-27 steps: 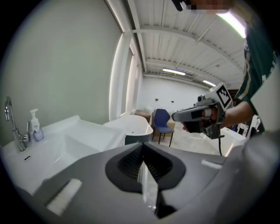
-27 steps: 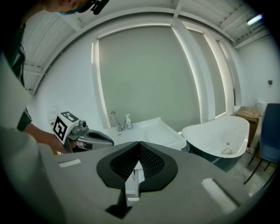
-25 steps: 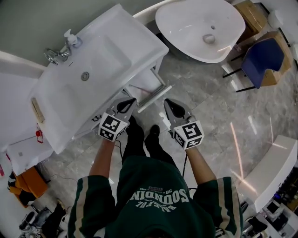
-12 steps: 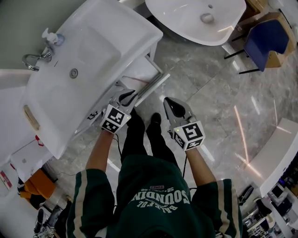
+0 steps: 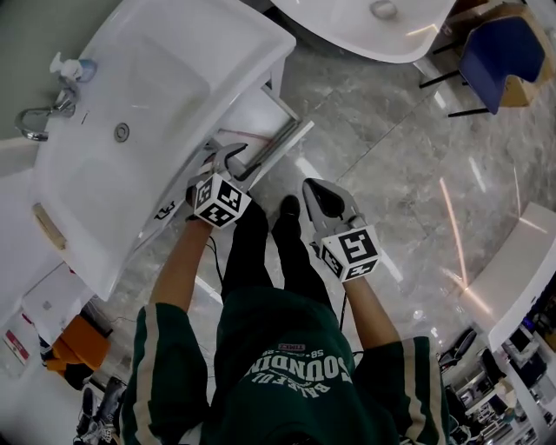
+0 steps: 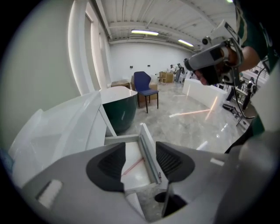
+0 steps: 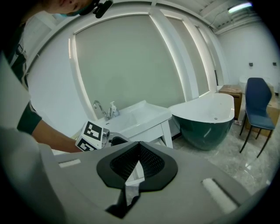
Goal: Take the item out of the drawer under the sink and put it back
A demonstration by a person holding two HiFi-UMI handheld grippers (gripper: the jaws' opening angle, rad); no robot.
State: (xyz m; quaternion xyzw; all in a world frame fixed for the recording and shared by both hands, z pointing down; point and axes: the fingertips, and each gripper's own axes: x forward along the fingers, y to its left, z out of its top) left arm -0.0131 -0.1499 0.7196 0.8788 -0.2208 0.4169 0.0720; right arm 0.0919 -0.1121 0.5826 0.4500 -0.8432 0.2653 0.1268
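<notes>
Stands at the white sink (image 5: 156, 96), with the drawer (image 5: 265, 117) beneath it pulled out. Holds the left gripper (image 5: 233, 161) over the drawer's near edge, further in than a second ago, when still down at the drawer's front rail. Had the fingers (image 6: 111, 164) pressed together then; now spreading them, already wide, with nothing gripped. Looks between them, in the left gripper view, down onto a thin pink stick (image 6: 133, 166) lying slantwise on the drawer's white bottom, close to the front panel, untouched. Might be a straw or a toothbrush; too slender to tell. Keeps the right gripper (image 5: 313, 189) out over the grey marble floor (image 5: 391, 191), near the shoes (image 5: 287, 209), apart from the drawer, much as before. Shows its fingers (image 7: 151, 164) closed tip to tip in the right gripper view, empty. Has leaned forward since, pushing sink and faucet (image 5: 39, 122) toward the upper left of the head view, the bathtub (image 5: 373, 13) nearly off the top edge, the blue chair (image 5: 495, 48) up into the corner.
</notes>
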